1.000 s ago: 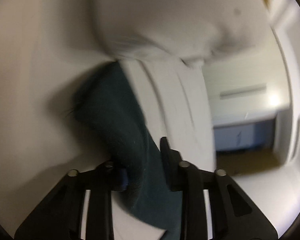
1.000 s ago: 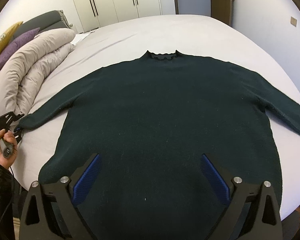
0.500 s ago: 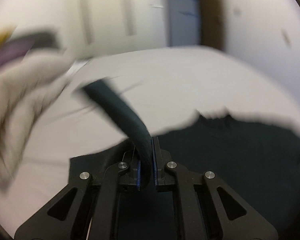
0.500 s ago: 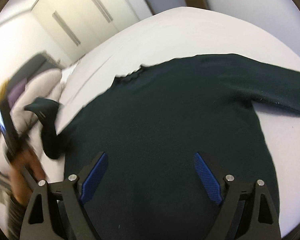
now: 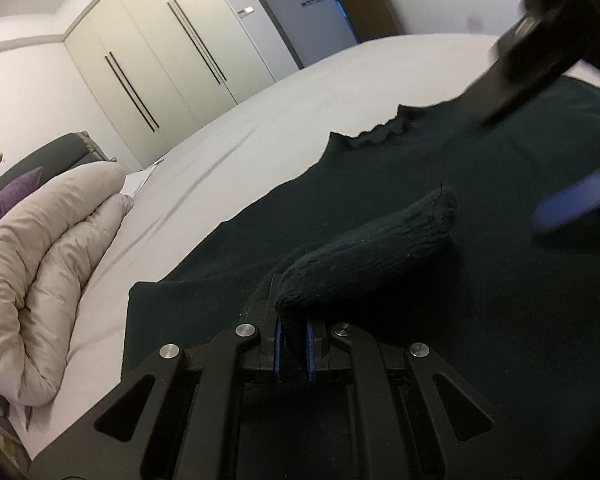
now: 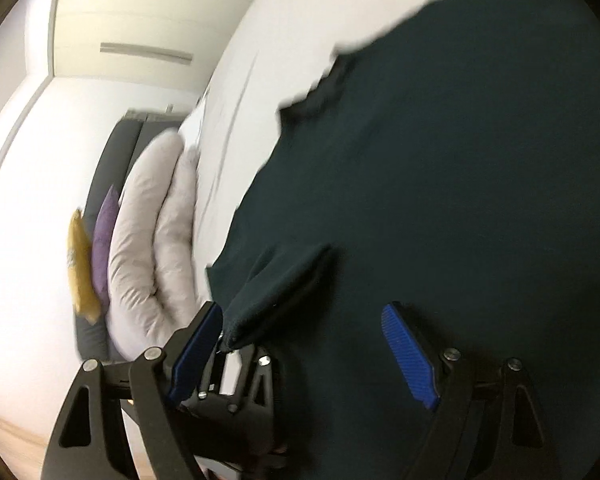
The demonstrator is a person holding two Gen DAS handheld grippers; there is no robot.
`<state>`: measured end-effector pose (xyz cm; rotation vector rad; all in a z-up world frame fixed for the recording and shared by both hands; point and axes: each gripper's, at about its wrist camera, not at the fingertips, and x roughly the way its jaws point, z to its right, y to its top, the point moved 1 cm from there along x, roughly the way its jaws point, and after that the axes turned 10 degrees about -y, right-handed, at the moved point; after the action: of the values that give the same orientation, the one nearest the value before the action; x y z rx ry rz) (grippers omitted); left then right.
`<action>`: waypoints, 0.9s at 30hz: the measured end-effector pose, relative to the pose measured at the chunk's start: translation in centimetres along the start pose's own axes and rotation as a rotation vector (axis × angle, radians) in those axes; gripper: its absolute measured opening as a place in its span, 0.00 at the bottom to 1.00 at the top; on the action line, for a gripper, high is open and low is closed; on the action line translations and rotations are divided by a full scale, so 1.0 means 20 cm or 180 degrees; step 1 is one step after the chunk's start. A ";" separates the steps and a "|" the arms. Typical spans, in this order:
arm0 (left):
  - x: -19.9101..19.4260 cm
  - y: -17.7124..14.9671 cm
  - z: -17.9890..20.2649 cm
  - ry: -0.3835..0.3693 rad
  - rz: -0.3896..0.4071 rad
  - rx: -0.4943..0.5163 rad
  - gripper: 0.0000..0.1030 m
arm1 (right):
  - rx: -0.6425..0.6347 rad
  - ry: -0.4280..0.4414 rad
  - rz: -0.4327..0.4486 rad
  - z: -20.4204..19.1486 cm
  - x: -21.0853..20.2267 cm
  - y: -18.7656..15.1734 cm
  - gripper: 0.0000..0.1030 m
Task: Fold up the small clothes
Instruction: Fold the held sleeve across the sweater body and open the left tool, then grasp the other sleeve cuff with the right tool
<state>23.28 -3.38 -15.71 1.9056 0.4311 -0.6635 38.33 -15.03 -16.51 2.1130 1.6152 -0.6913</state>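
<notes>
The bed (image 5: 284, 92) carries the dark sweater (image 5: 480, 280), spread flat across the sheet, with the rolled duvet (image 5: 52, 264) off to the side. Big change: its sleeve (image 5: 364, 256), stretched out toward the duvet a second ago, now lies swung in over the body. First fold nearly made! The left tongs (image 5: 293, 346) are clamped tight on the cuff. The right tongs (image 6: 300, 344), jaws just narrowing but still wide, grip nothing.
</notes>
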 end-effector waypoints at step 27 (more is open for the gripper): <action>-0.31 -0.16 -0.28 -0.0614 -0.0010 -0.0723 0.69 | -0.0484 -0.0740 0.0831 0.02 -0.18 0.42 0.09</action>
<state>18.02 2.99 -12.35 1.6110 0.3696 -0.7597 45.71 -20.22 -14.50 2.0020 1.2039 -0.6754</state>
